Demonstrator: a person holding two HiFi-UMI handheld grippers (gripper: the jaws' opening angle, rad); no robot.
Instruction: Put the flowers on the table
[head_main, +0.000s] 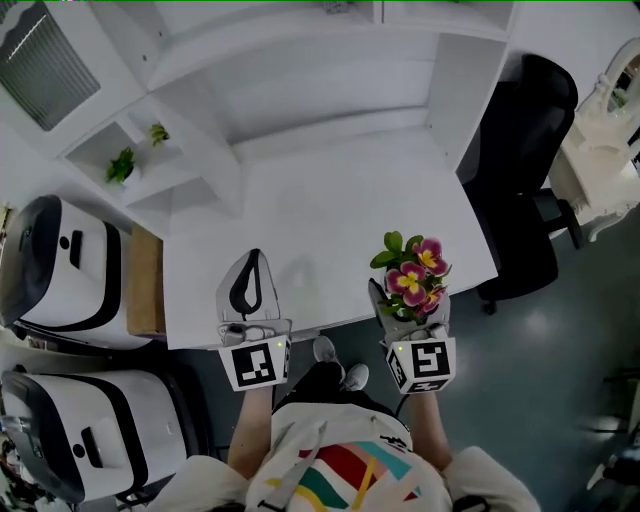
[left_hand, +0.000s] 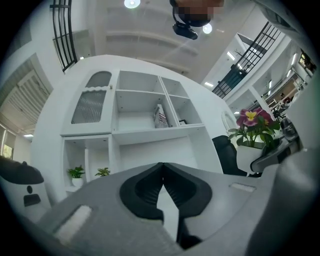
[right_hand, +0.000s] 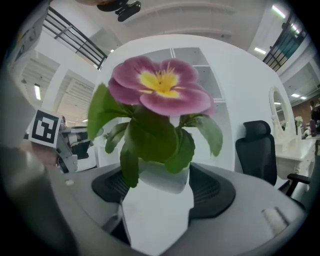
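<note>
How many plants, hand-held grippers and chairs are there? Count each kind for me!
Flowering plant: 1
Small green plants on the shelf: 2
Hand-held grippers: 2, the left hand-held gripper and the right hand-held gripper
Black chair: 1
Total: 6

Pink-and-yellow flowers (head_main: 418, 275), green leaves (right_hand: 155, 135), white pot (right_hand: 160, 205), white table (head_main: 330, 230), black chair (head_main: 520, 180)

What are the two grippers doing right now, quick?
Left gripper: closed, holding nothing.
Right gripper: closed on the white pot of pink flowers.
</note>
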